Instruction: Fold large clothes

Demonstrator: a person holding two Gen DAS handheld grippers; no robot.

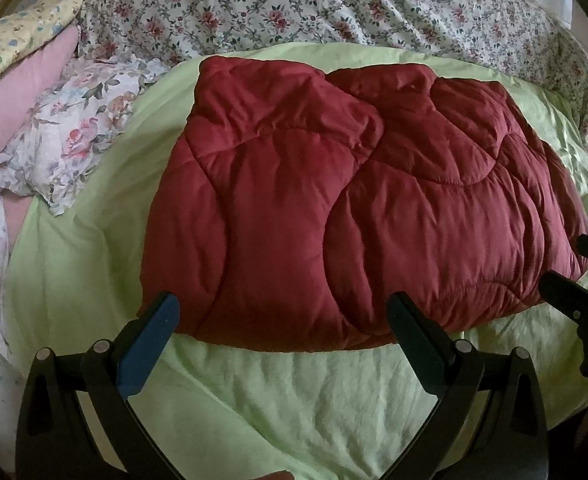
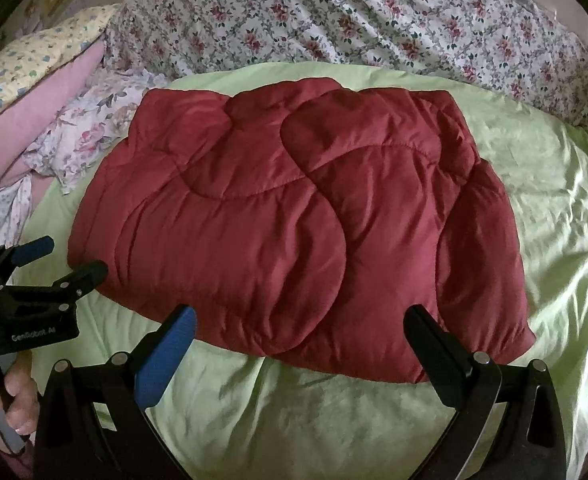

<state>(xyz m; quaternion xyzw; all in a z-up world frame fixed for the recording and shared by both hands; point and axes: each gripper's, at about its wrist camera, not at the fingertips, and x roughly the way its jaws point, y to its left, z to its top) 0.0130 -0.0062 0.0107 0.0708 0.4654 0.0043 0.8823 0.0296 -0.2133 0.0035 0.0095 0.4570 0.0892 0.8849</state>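
While both grippers, left (image 1: 282,312) and right (image 2: 300,326), hover spread apart holding nothing, folded maroon quilted jacket (image 1: 354,208) lies on light-green bedspread (image 1: 254,400), floral sheet (image 1: 294,8) beyond.

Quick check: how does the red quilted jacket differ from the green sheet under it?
The red jacket is puffy, stitched in curved quilted panels; the green sheet is thin and lightly wrinkled. The jacket is folded into a compact bundle, while the sheet lies spread out well past every edge of it. The jacket is dark and matte; the sheet is pale with some sheen. Neither is gripped: left tongs and right tongs are open.
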